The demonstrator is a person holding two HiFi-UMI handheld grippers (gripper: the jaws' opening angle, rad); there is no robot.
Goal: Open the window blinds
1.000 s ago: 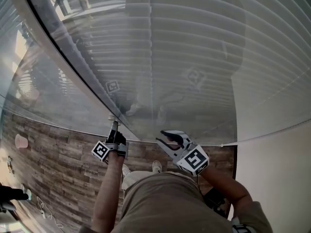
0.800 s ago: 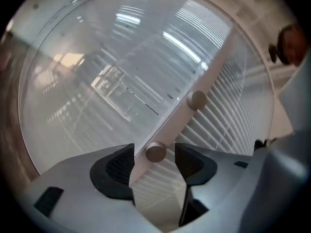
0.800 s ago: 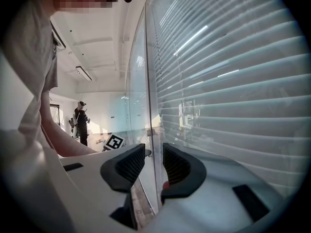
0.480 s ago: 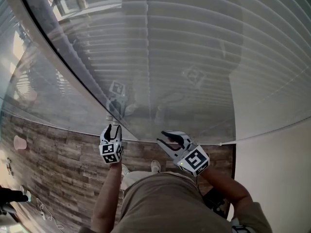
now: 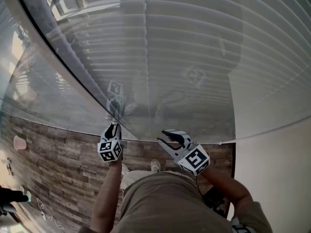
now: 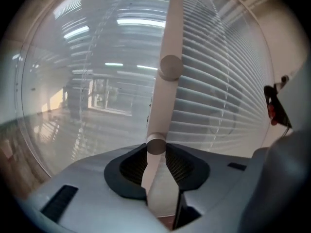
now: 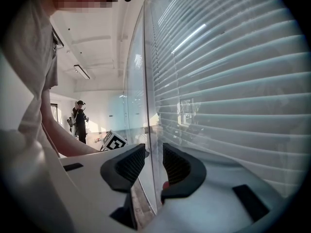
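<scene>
Because the blinds open by twisting a thin white stick, the left claw (image 5: 112,128) is up at that stick (image 6: 164,96), far over on the left side of the window. Its two jaws have just been closing. The stick stands between them, and the dark pads pinch it near its bottom end. So this claw is clenched on the stick. The stick hangs down from somewhere higher up. I think the claw grabs it low because that makes it easy to roll it round like a pencil.

Next come the blinds (image 5: 194,42). They fill the middle of the window, and they are the thing to open. Their slats lie flat and close together, so hardly anything shows through them. I would say they are mostly shut and the job is not done yet. Shiny glass is there too, because both claws show in it like in a mirror.

Over on the right, the right claw (image 5: 161,136) hangs low, near the bottom of the blinds. Its jaws stand apart and hold nothing. It seems to be parked there out of the way, since the stick only needs one claw to turn it.
</scene>
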